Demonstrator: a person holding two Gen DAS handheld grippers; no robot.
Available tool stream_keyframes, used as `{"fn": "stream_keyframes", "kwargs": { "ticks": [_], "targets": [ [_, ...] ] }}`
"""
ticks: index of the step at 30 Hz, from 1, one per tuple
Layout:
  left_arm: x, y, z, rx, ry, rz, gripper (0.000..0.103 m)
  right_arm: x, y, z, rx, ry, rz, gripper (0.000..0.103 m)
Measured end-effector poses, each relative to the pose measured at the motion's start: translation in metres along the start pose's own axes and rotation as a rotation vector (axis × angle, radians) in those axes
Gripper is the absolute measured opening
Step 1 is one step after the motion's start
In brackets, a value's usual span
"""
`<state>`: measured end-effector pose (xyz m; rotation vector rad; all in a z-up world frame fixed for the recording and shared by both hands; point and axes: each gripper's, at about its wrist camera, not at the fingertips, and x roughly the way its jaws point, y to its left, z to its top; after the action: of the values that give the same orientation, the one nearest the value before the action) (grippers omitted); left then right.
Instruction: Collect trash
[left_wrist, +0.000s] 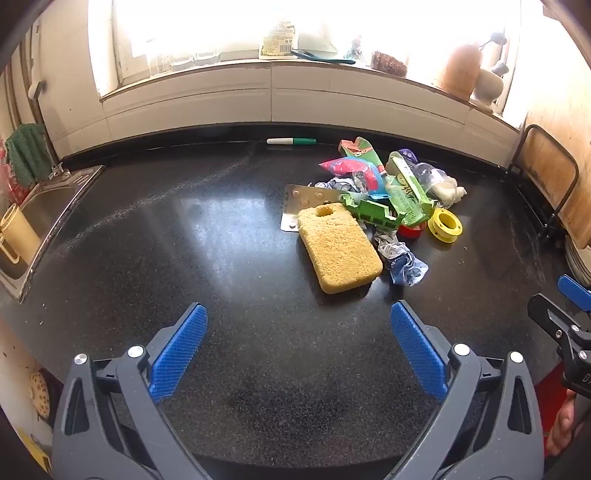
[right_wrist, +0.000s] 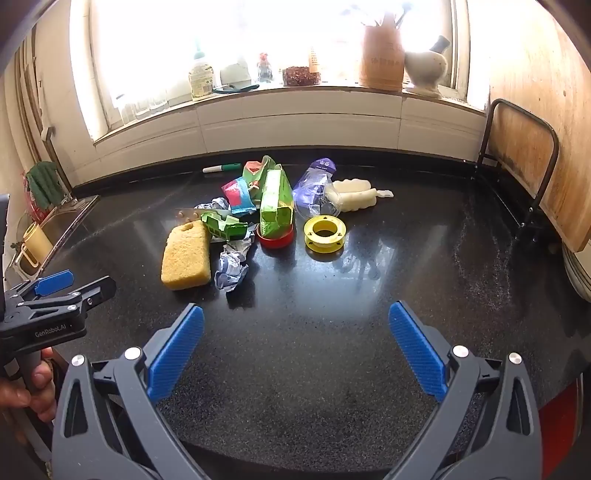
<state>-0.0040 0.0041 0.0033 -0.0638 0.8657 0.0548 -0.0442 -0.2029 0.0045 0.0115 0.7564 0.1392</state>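
Note:
A pile of trash lies on the black counter (left_wrist: 221, 258): a yellow sponge (left_wrist: 338, 247), crumpled paper (left_wrist: 400, 258), a green carton (left_wrist: 408, 195), a yellow tape spool (left_wrist: 445, 225), a blister pack (left_wrist: 303, 201), a red-blue wrapper (left_wrist: 354, 171) and a clear plastic bag (left_wrist: 432, 177). The right wrist view shows the sponge (right_wrist: 186, 254), paper (right_wrist: 231, 271), carton (right_wrist: 277, 206), spool (right_wrist: 324, 229) and a red lid (right_wrist: 275, 240). My left gripper (left_wrist: 299, 347) is open and empty, near and left of the pile. My right gripper (right_wrist: 295, 347) is open and empty, in front of it.
A green marker (left_wrist: 291, 141) lies by the back wall. A sink (left_wrist: 40, 210) with a yellow cup (left_wrist: 18, 236) is at the left. A wooden board in a metal rack (right_wrist: 532, 173) stands at the right. Bottles and jars line the windowsill (right_wrist: 295, 92).

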Motion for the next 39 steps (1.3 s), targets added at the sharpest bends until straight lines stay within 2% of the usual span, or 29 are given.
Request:
{"fn": "stream_keyframes", "kwargs": {
  "ticks": [39],
  "targets": [
    [-0.0033,0.0013,-0.0014,-0.004,-0.002,0.007,0.097,-0.0042,0.0040,-0.0046,0.004,-0.003,0.005,0.097]
  ]
}}
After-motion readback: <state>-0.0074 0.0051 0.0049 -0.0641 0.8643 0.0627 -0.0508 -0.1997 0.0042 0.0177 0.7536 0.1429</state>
